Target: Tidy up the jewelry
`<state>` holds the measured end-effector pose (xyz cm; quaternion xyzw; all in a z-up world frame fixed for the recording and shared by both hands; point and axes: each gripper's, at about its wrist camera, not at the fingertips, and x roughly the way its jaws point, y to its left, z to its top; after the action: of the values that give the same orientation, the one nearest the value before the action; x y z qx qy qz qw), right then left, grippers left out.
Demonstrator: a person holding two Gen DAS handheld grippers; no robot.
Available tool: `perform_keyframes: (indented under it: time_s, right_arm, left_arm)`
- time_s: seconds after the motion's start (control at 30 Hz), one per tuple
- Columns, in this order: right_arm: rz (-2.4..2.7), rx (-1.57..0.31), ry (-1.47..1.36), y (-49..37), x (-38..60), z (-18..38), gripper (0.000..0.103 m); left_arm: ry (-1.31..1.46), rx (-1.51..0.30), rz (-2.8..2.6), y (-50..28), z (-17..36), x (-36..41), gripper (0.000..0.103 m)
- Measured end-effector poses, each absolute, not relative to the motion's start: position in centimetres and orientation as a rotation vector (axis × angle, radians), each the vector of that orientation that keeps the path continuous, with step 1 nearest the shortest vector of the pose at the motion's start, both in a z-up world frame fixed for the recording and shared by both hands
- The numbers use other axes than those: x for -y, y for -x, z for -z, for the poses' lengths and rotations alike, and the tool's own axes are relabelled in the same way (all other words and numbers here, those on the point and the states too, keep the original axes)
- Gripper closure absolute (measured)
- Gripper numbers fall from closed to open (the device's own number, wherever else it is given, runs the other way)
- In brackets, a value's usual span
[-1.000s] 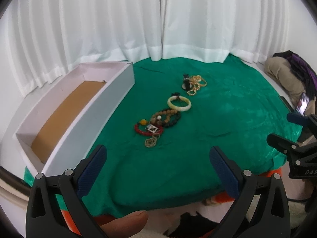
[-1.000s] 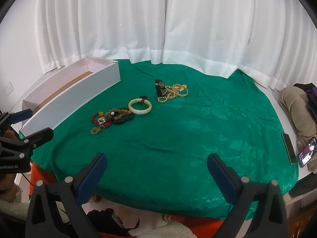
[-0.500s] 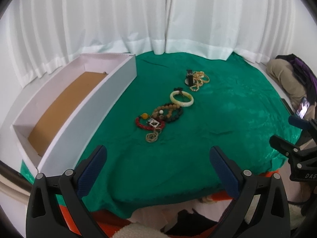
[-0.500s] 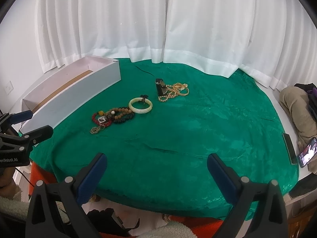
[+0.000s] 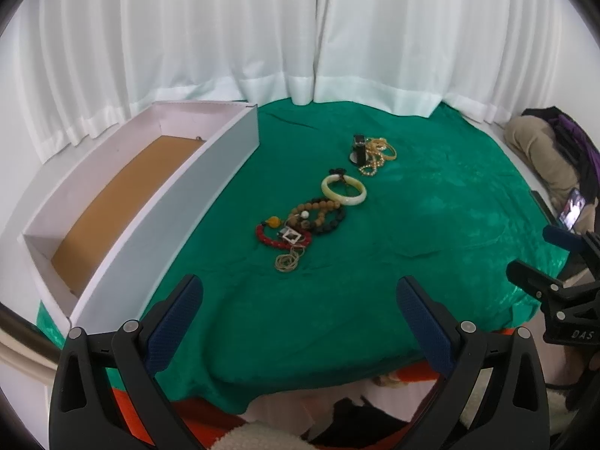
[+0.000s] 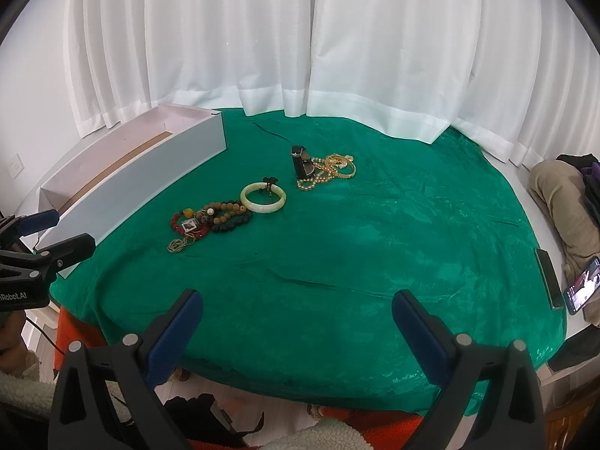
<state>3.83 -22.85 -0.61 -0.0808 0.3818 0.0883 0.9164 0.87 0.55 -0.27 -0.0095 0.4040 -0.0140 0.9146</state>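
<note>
The likeliest slip is a tangle — the red bead bracelet [image 5: 279, 234], the brown and black bead strands [image 5: 318, 215] and the thin coiled cord [image 5: 288, 261] overlap, so a pinch at one could drag its neighbours across the green cloth [image 5: 431, 225]. The pale bangle [image 5: 343, 190] looks smooth and may skid out of a shallow grip. All jewelry, including the gold chains [image 5: 375, 153], lies well ahead of the left tool [image 5: 300, 318] and right tool [image 6: 296, 322] — both released, empty — beside the white box [image 5: 180, 202]
</note>
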Motion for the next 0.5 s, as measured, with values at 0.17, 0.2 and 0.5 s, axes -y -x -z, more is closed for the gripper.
perform_keyframes:
  time_s: [0.17,0.2,0.5]
  right_arm:
    - [-0.182,-0.786,0.166,-3.84,22.85,0.61,0.0]
    - [-0.182,-0.787,0.166,-3.85,22.87,0.68,0.0]
    - [-0.182,-0.787,0.167,-3.95,22.97,0.79,0.0]
  left_arm:
    - [0.01,-0.831,0.04,-0.77,0.3,-0.41,0.0]
    - [0.009,-0.832,0.04,-0.82,0.28,-0.44,0.0]
    - [0.001,-0.824,0.029,-0.72,0.2,-0.45,0.0]
